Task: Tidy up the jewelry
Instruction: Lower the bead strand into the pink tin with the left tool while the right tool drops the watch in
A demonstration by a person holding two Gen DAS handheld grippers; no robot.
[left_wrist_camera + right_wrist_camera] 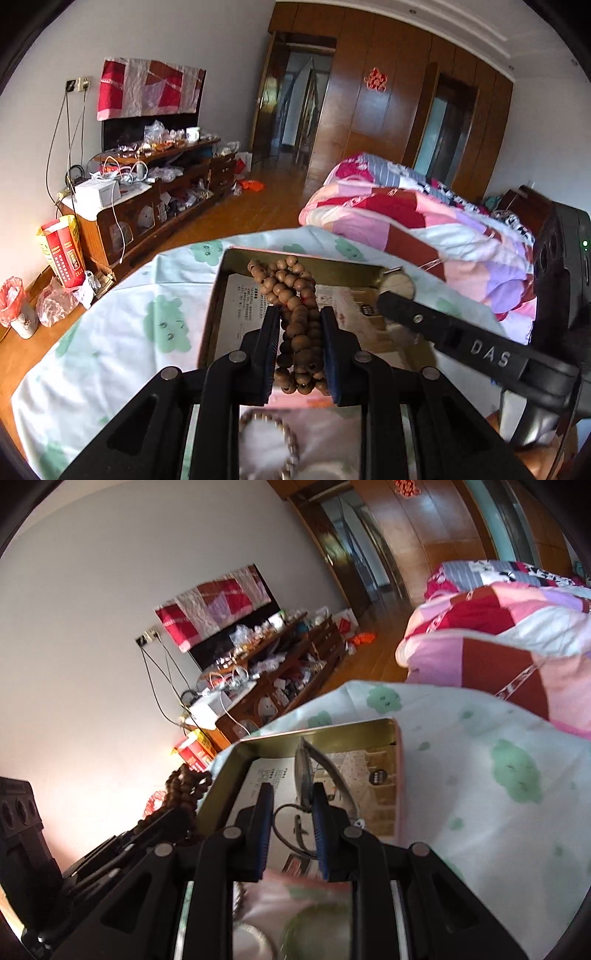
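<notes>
My left gripper (299,321) is shut on a bunch of brown wooden bead strings (295,295) and holds it over a shallow gold tin tray (332,266) on the flowered sheet. My right gripper (293,801) is open above the same tray (332,729); a watch (304,775) with a round face and dark strap leans against its right finger, strap trailing on the tray floor. In the left wrist view the right gripper's finger (443,328) reaches in beside the watch face (399,286). The beads (183,794) show at the left in the right wrist view.
A bracelet (266,439) lies blurred below my left gripper. A pink patchwork quilt (406,218) covers the bed behind the tray. A cluttered wooden cabinet (155,192) stands along the left wall, with a red box (62,254) and bags beside it.
</notes>
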